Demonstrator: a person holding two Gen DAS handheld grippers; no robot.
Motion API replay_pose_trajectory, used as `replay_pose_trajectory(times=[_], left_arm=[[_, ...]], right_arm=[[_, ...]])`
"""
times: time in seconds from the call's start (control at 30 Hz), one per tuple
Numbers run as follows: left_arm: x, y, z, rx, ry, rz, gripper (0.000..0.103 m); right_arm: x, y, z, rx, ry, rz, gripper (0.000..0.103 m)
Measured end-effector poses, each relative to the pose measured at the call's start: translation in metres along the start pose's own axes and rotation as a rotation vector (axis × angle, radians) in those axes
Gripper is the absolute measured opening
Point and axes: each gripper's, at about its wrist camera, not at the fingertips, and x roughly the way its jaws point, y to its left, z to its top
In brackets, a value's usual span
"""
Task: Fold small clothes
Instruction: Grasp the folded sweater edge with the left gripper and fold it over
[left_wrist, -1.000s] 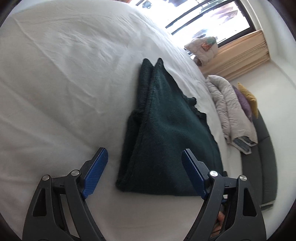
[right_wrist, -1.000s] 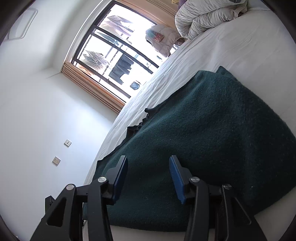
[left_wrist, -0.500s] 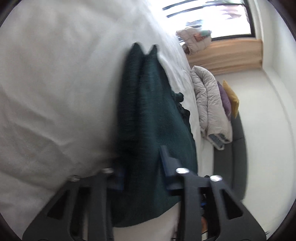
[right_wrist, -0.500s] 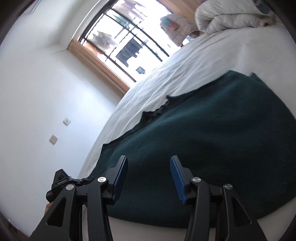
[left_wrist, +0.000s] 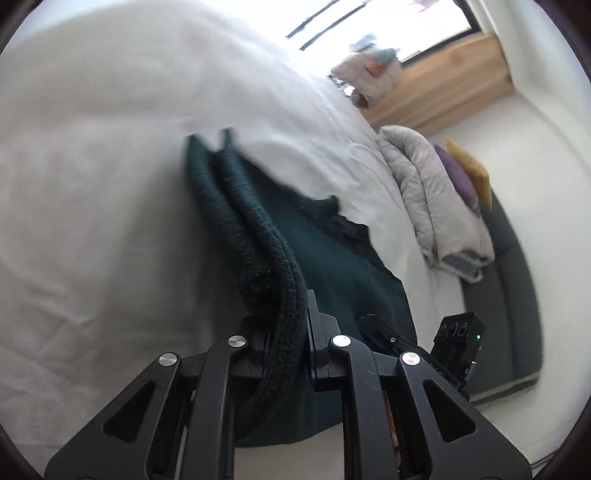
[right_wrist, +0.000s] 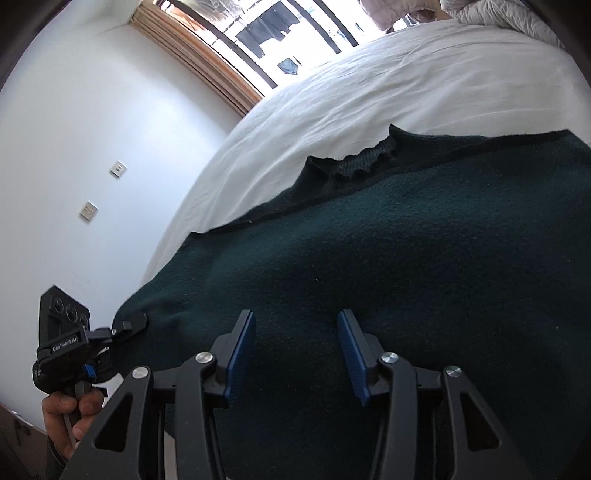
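The left gripper (left_wrist: 288, 354) has just been closing and is now clenched on the near edge of the dark green sweater (left_wrist: 332, 266): a thick doubled fold of knit runs up out of the narrow gap between its jaws. A second ago those jaws stood wide, one on each side of that edge, with the sweater lying flat on the white bed (left_wrist: 110, 184). Now the pinched edge stands up as a ridge running away from the gripper toward the far end of the garment, so the near left part of the sweater is lifted off the sheet while the rest lies on it.

In the right wrist view the same gripper (right_wrist: 127, 326) shows at the sweater's near left corner, gripping it, with the person's hand (right_wrist: 74, 410) around the handle below.

The right gripper (right_wrist: 295, 354) hangs released, its blue pads (right_wrist: 240, 354) half apart over the broad near part of the sweater (right_wrist: 369, 277), pinching nothing. It sits farther across the cloth than a second ago, with the ribbed collar (right_wrist: 365, 158) visible at the far edge.

My reading: the first grasp of a fold is made. The right gripper probably needs its own hold on the near edge before the cloth is carried over; with one corner lifted alone, the knit could drag and skew.

Beyond the bed, on the right, lies a bunched grey duvet (left_wrist: 436, 206).
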Motion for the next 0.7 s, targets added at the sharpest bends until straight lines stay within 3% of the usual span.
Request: replay_pose_trajectory(times=[0.1, 0.23, 0.37, 0.5, 0.7], left_arm=[[0.020, -0.079, -0.004, 0.201, -0.003, 0.063, 0.012], [0.076, -0.137, -0.041, 0.327, 0.051, 0.089, 0.012], [0.121, -0.149, -0.084, 0.398, 0.107, 0.142, 0.012], [0.130, -0.162, -0.102, 0.481, 0.075, 0.184, 0.012], [0.130, -0.168, -0.111, 0.542, 0.072, 0.231, 0.012]], right_arm=[[-0.019, -0.020, 0.007, 0.087, -0.013, 0.093, 0.062], [-0.040, -0.048, 0.024, 0.193, -0.036, 0.211, 0.075], [-0.031, -0.052, 0.039, 0.229, 0.051, 0.273, 0.077], [-0.012, -0.043, 0.040, 0.170, 0.137, 0.254, 0.077], [-0.007, -0.038, 0.046, 0.188, 0.102, 0.225, 0.069]])
